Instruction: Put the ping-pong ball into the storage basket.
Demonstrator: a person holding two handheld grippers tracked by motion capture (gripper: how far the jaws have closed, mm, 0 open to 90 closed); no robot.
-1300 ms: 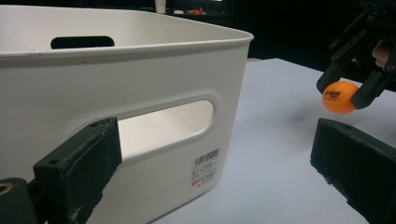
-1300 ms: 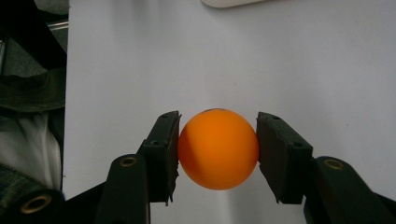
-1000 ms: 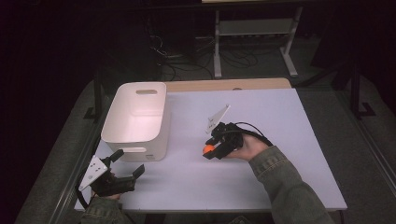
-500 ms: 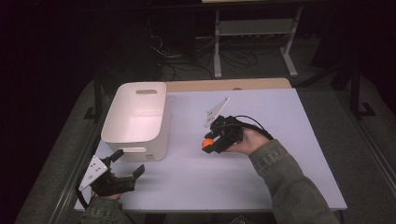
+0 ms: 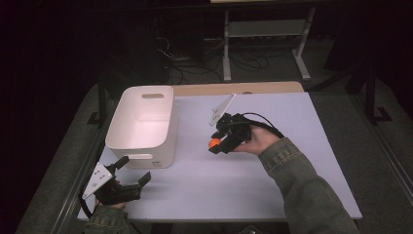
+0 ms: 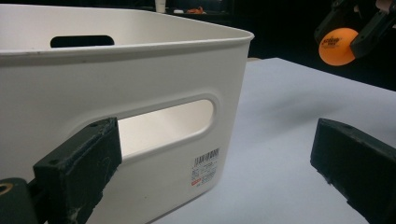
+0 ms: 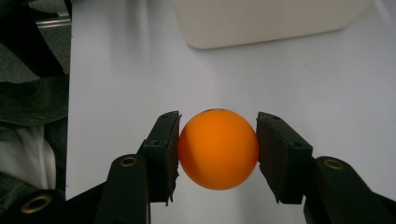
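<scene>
Right gripper (image 5: 214, 144) clamps an orange ball (image 5: 213, 143) above the tabletop (image 5: 272, 195); left gripper (image 5: 134, 170) rests, jaws wide, beside the white bin (image 5: 141, 129).

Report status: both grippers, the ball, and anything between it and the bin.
Right gripper shut on orange ping-pong ball, above the table. Left gripper open, beside white bin. Nothing between ball and bin.

Lab — dark room, metal rack (image 5: 265, 29), cables (image 5: 187, 58).
</scene>
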